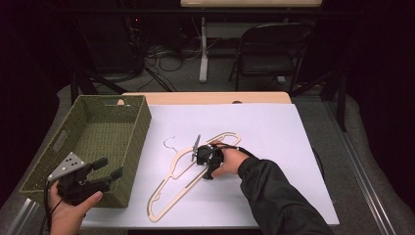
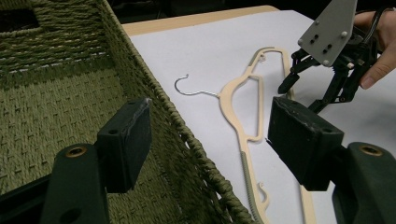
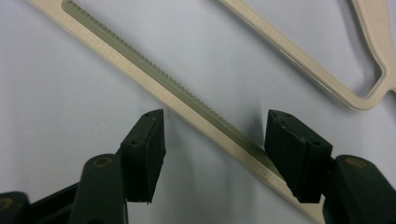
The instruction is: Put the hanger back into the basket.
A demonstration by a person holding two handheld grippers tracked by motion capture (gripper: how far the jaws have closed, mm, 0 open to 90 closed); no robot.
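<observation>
Left gripper [image 1: 100, 172], lower left of frame, jaws wide apart, holds nothing, sits by basket [image 1: 128, 100]. Right gripper [image 3: 212, 149], frame middle, jaws wide, nothing pinched yet, straddles hanger [image 1: 183, 178] bar. Bar runs slantwise, lower left to upper right. Right hand [image 1: 230, 161] is far nearer.

black two-jaw left gripper [image 1: 108, 168] with grey three-cornered plate, brass-coloured screws, trailing cable; right gripper [image 1: 204, 157] alike; dark sleeve [image 1: 279, 196].
</observation>
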